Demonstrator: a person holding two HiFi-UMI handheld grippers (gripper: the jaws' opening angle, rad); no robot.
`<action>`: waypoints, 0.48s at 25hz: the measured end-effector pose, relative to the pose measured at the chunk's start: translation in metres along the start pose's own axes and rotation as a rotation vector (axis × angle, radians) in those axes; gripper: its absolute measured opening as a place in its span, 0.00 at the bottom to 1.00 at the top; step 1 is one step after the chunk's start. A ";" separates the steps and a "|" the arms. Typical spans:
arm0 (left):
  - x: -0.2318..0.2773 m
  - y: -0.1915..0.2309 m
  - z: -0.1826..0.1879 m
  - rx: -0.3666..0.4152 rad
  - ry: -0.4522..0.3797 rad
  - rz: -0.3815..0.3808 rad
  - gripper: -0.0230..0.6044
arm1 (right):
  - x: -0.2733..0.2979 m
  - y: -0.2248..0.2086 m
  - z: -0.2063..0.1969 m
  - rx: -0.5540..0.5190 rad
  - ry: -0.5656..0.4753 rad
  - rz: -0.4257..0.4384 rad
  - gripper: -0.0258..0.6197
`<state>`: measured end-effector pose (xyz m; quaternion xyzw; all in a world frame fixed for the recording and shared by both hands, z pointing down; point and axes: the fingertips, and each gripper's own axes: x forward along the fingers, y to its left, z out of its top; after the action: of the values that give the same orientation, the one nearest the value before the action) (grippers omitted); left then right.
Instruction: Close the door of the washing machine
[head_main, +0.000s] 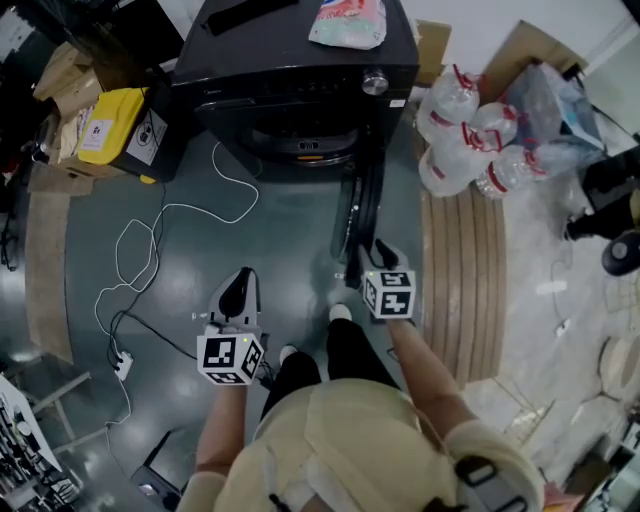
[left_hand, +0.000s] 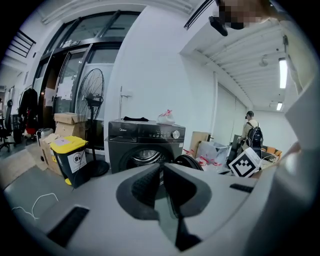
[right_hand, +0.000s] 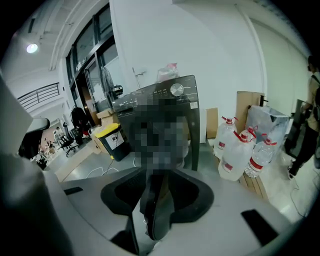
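One dark washing machine stood with its door swung wide; the right gripper pinched the door's rim, and the left gripper was pressed together, empty.

Arms reach forward: left gripper pinched together, empty; right gripper clamped on the door.

The head view looked steeply down from above the person's shoulders, facing forward over the grey floor to the washing machine at the frame's top. The left gripper view sat low and farther back, squarely facing the machine's front. The right gripper view sat close against the open door, aimed along its edge. All three shared the machine, the yellow-lidded bin and the water bottles.
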<state>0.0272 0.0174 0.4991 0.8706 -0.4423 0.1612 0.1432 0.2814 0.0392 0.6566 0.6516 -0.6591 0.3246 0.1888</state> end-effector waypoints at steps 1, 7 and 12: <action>0.001 0.000 0.000 0.002 0.002 0.007 0.08 | 0.001 0.001 0.000 -0.002 0.004 0.006 0.25; 0.008 -0.002 -0.001 0.015 0.005 0.028 0.08 | 0.005 0.002 -0.001 -0.009 0.021 0.006 0.23; 0.011 -0.005 0.000 0.014 0.001 0.032 0.08 | 0.009 0.004 -0.004 -0.039 0.057 -0.005 0.18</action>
<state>0.0380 0.0122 0.5028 0.8643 -0.4548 0.1671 0.1348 0.2760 0.0348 0.6647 0.6399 -0.6580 0.3296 0.2212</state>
